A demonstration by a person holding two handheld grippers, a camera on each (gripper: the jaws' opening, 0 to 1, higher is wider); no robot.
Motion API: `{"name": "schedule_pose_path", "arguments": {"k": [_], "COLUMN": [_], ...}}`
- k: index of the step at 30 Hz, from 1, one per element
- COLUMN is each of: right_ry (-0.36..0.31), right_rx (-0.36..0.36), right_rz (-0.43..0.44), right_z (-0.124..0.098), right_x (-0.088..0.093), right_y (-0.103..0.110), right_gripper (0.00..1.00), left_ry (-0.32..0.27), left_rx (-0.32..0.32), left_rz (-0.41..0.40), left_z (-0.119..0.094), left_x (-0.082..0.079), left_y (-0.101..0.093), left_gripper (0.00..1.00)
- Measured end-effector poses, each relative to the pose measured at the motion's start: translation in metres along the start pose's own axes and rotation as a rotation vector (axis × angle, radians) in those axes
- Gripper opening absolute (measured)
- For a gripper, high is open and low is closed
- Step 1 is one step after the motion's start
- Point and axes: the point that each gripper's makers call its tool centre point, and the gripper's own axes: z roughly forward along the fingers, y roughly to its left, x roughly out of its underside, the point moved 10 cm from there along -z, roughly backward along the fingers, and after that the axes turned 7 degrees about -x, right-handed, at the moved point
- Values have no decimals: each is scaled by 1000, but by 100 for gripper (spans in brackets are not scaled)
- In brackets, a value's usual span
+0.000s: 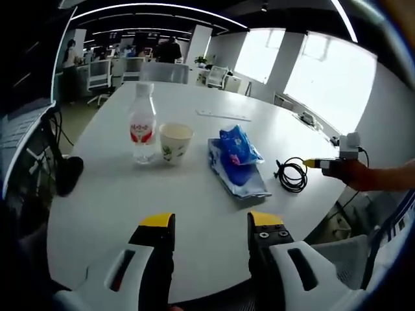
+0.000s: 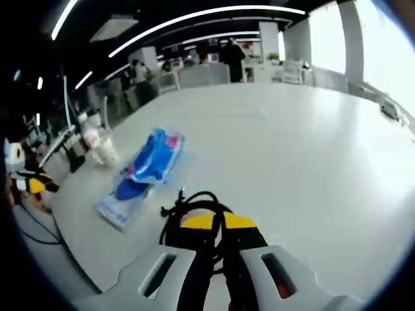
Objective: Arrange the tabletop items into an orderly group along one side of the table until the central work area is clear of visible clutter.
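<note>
Four items sit on the white table (image 1: 130, 201), and the blue packets (image 1: 237, 159) serve as the landmark. One packet lies on top of a flatter one. Just beside them, toward the water bottle (image 1: 142, 126), stands a paper cup (image 1: 175, 141); bottle and cup are close together. On the packets' other side lies a coiled black cable (image 1: 292, 175), near the table's edge. The right gripper (image 2: 217, 223) has its yellow-tipped jaws pressed together over this cable's coil (image 2: 194, 210), apparently clamping it. The left gripper (image 1: 211, 223) hovers above bare tabletop, well apart from the packets, jaws spread and holding nothing. Office chairs (image 1: 98, 74) stand beyond the table.
</note>
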Motion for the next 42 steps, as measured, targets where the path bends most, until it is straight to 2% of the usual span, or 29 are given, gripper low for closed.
{"name": "schedule_pose_path", "arguments": {"k": [8,23,37,40,42], "right_ry": [45,76,80,81,79], "right_rx": [27,19,-14,-42,-86], "right_rz": [22,0,-57,-82,-127], "right_z": [5,7,16,24,31], "right_x": [16,18,-4,-12,-21], "right_y": [-8,-11,-10,-4,3], "right_gripper": [0,2,7,8,9], "left_ry": [-1,6,9,10,9], "left_rx": [-13,-10,-16,-14,-16], "left_rz": [-5,-3,-27,-27,-26], "left_z": [-2,0,0,-1,-1], "left_x": [0,0,5,5,5], "left_y": [2,2,4,2,2], "left_gripper": [44,44,44,44,44]}}
